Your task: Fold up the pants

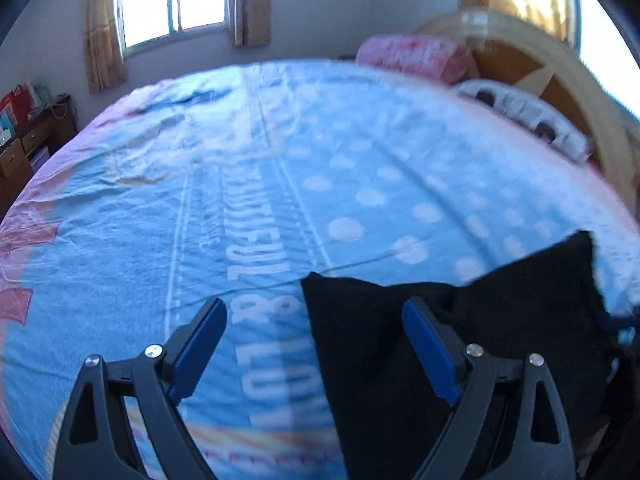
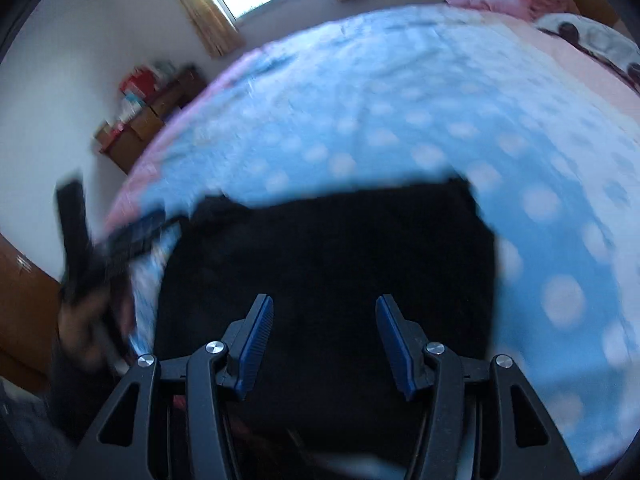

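The black pants [image 1: 460, 340] lie as a folded dark slab at the near edge of the blue dotted bed sheet [image 1: 280, 184]. In the right wrist view the pants [image 2: 328, 256] fill the middle as a roughly square black block. My left gripper [image 1: 316, 312] is open and empty, above the pants' left edge, its right finger over the cloth. My right gripper [image 2: 325, 308] is open and empty, above the middle of the pants. The left gripper also shows, blurred, at the left of the right wrist view [image 2: 132, 236].
A pink pillow [image 1: 416, 56] and a white patterned pillow [image 1: 524, 112] lie by the wooden headboard [image 1: 540, 64]. A wooden desk with boxes [image 1: 24, 136] stands left of the bed, also in the right wrist view [image 2: 148, 116]. A curtained window [image 1: 172, 0] is behind.
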